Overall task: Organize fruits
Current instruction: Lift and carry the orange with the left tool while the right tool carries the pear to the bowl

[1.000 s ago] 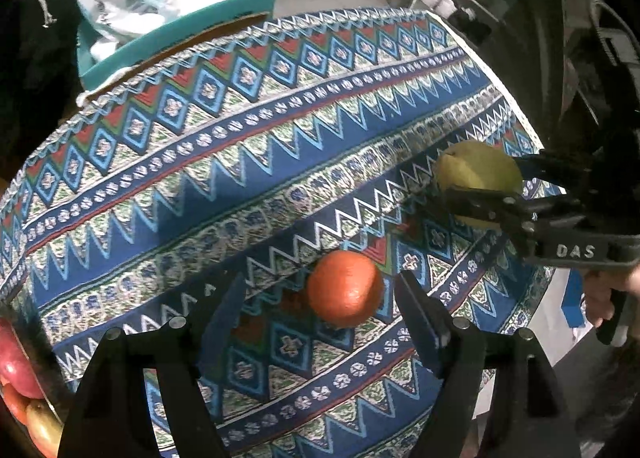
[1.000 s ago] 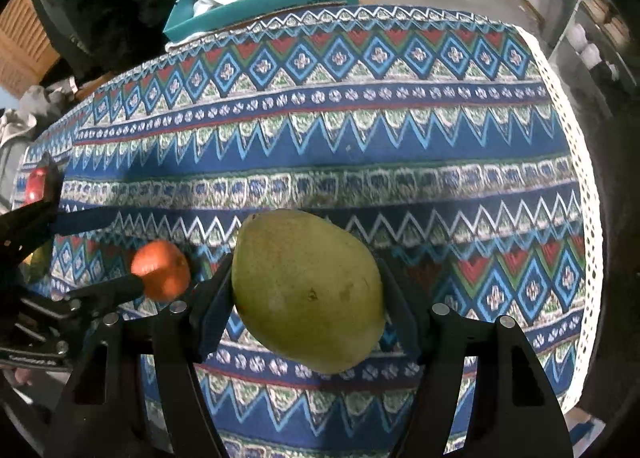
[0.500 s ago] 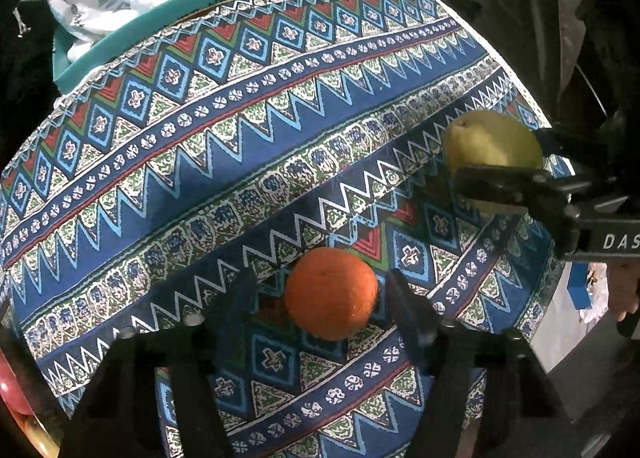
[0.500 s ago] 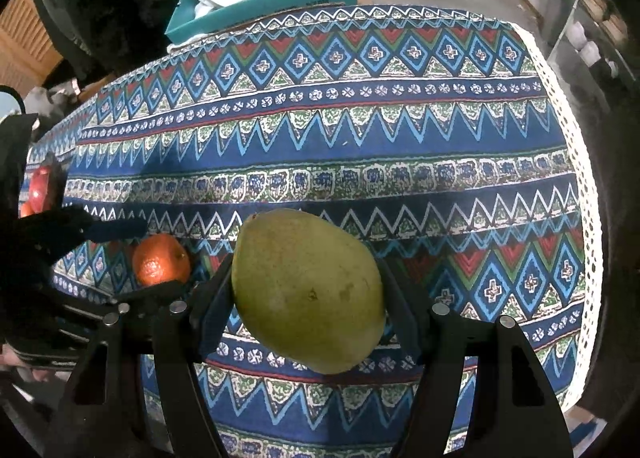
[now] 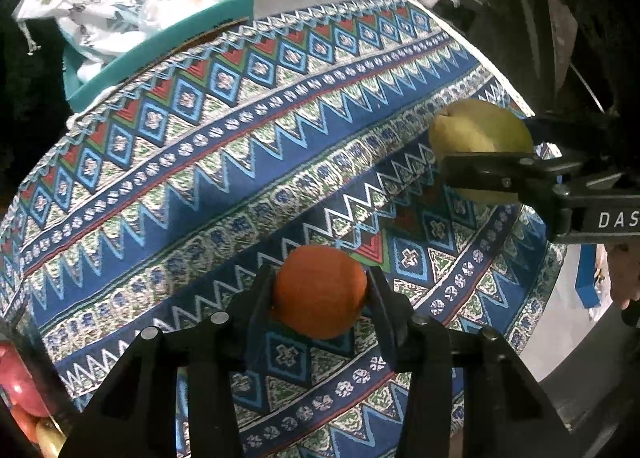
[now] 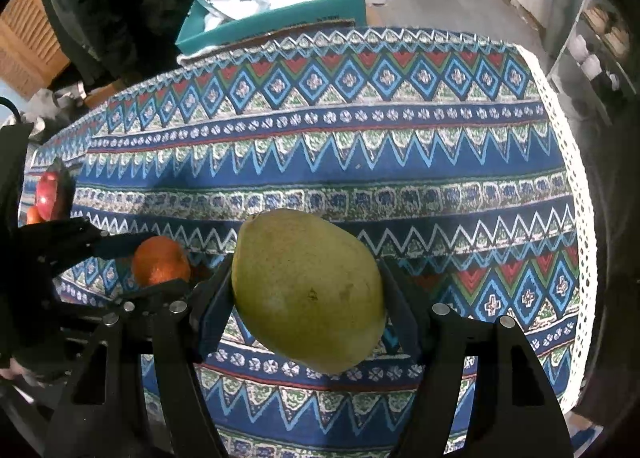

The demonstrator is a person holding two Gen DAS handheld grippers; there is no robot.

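Since the earlier frame: my left gripper [image 5: 320, 290] has closed from wide apart around the orange [image 5: 320, 292] to pinching it on both flanks; my right gripper [image 6: 308, 294] holds the mango [image 6: 308, 292] just as it did.
Left gripper state: narrow, pads pressed on the orange's left and right sides, the fruit low and centre in the left wrist view.
Right gripper state: clamped across the mango's wide middle; the fruit fills the lower centre of the right wrist view and hangs past the fingers at the bottom.
Orange position: between my left fingers, close over the patterned tablecloth [image 5: 248, 162]; I cannot tell whether it touches the cloth.
Mango in the left view: at the right edge, above and to the right of the orange, well apart from it [image 5: 480, 134].
Risk, orange: it is round and smooth, and the pads seem to hold only its near half, so I judge a quick lift could squirt it forward out of the grip and let it roll on the cloth.
Risk, mango: it is heavy and tilted, so it may pivot or slip down between the pads if I swing.
Risk, crowding: both grippers work close together at the lower left of the right view, so a careless move could knock one against the other.
Red fruit [image 5: 18, 390]: lower left corner, probably the gathering spot.
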